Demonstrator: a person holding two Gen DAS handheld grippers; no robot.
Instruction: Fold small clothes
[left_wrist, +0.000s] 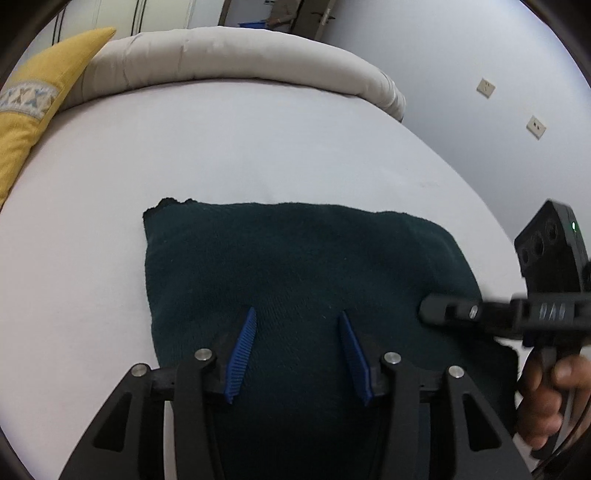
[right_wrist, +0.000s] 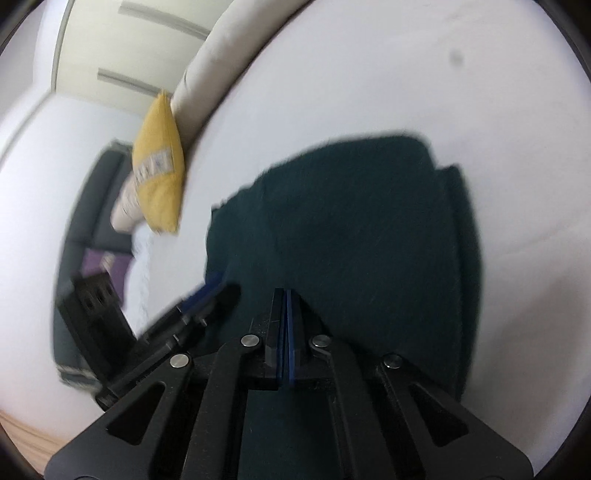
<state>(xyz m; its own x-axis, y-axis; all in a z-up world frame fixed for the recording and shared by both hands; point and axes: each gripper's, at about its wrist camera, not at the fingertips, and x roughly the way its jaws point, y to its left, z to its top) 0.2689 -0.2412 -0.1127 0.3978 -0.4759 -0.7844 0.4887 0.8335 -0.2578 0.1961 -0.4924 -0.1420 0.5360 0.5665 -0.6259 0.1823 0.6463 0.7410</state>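
1. A white-sheeted bed (left_wrist: 258, 147) carries a rolled beige quilt (left_wrist: 229, 55) and a yellow patterned cushion (left_wrist: 33, 99) beside a pale wall with two sockets (left_wrist: 485, 88).
2. The dark green knitted garment (left_wrist: 295, 258) lies folded on the sheet.
3. The left gripper (left_wrist: 297, 317) hangs over it, jaws apart, nothing clasped.
4. The right gripper (right_wrist: 286, 295), fingers pressed together, points at the garment's right edge; whether cloth is pinched I cannot tell.

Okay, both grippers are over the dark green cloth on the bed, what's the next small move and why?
Probably lower the left gripper and close it on the dark green cloth. Its jaws stand open over the fabric with nothing pinched, while the right gripper is shut at the cloth's edge.
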